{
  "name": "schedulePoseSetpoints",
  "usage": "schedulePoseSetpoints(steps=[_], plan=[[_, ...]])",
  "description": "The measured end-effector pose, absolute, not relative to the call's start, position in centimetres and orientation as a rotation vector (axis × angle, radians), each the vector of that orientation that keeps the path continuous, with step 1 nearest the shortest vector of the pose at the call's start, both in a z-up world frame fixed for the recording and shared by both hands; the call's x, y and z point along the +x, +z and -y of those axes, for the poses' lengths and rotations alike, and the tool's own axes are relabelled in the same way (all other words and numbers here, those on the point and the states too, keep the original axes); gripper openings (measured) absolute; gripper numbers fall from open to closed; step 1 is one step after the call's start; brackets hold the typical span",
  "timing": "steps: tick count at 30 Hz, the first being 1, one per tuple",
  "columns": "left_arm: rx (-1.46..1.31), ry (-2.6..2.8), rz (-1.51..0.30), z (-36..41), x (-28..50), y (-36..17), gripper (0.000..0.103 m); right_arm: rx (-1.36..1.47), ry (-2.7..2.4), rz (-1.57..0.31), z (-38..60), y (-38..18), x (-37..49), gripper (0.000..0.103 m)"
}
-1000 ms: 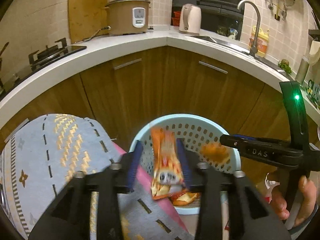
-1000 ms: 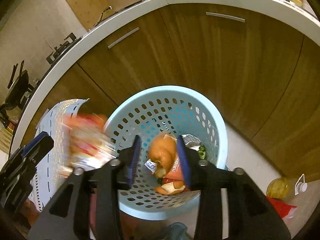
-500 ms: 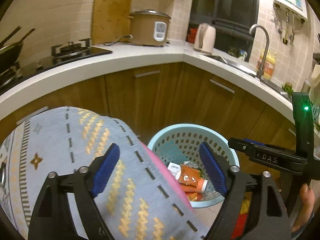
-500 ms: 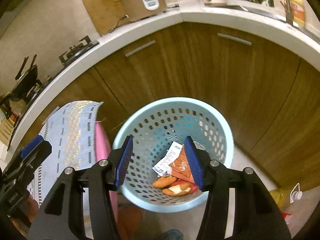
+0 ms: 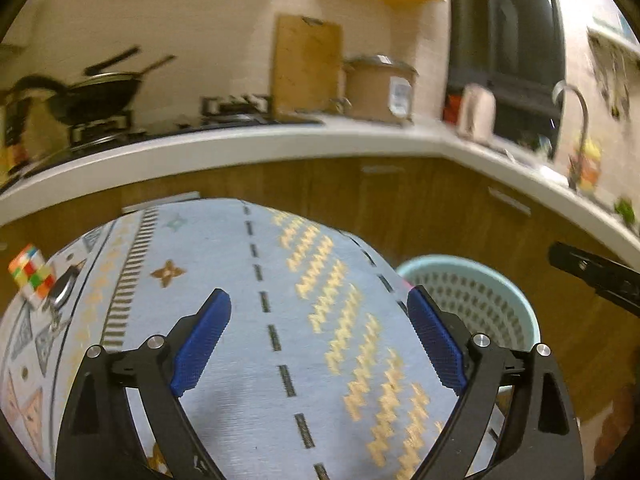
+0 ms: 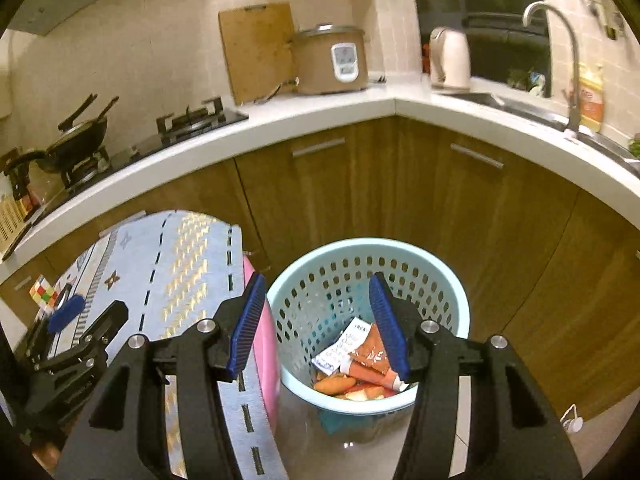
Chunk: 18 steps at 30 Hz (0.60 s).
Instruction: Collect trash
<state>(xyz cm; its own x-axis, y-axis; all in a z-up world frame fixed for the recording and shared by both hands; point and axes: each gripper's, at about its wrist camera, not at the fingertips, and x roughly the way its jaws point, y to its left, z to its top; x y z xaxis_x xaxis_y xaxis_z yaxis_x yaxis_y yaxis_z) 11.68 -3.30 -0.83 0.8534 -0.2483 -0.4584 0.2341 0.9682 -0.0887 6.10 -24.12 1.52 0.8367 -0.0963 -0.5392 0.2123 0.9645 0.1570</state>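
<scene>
A light blue perforated basket point(image 6: 452, 304) stands on the floor by the wooden cabinets; it also shows in the left wrist view point(image 5: 516, 304). Inside lie orange and red snack wrappers point(image 6: 370, 354) and a white paper slip point(image 6: 340, 348). My right gripper point(image 6: 318, 326) is open and empty, held above the basket's near side. My left gripper point(image 5: 318, 338) is open and empty over the patterned blue cloth point(image 5: 256, 292), left of the basket. The left gripper also shows in the right wrist view point(image 6: 76, 344).
A table covered by the blue cloth point(image 6: 180, 264) has a pink edge point(image 6: 262, 344) next to the basket. A colourful puzzle cube point(image 5: 32, 276) sits at its left. The white countertop point(image 6: 320, 120) holds a rice cooker point(image 6: 332, 60), kettle point(image 6: 448, 58), stove and wok point(image 6: 80, 136).
Both grippers opened and dropped their wrappers into the basket, then pulled back and up. The left gripper swung left, over the cloth.
</scene>
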Motion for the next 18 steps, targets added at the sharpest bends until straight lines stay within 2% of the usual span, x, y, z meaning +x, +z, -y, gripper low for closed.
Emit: schedulePoseSetpoints(steps=[8, 18], plan=[[-0.011, -0.241, -0.474, 2.9, 11.7, -0.5, 0.088, 0.225, -0.238, -0.497, 24.1, 2.2, 3.8, 0.053], [0.025, -0.240, -0.459, 3.3, 10.9, -0.5, 0.095, 0.196, -0.307, -0.477, 23.6, 2.1, 2.1, 0.056]])
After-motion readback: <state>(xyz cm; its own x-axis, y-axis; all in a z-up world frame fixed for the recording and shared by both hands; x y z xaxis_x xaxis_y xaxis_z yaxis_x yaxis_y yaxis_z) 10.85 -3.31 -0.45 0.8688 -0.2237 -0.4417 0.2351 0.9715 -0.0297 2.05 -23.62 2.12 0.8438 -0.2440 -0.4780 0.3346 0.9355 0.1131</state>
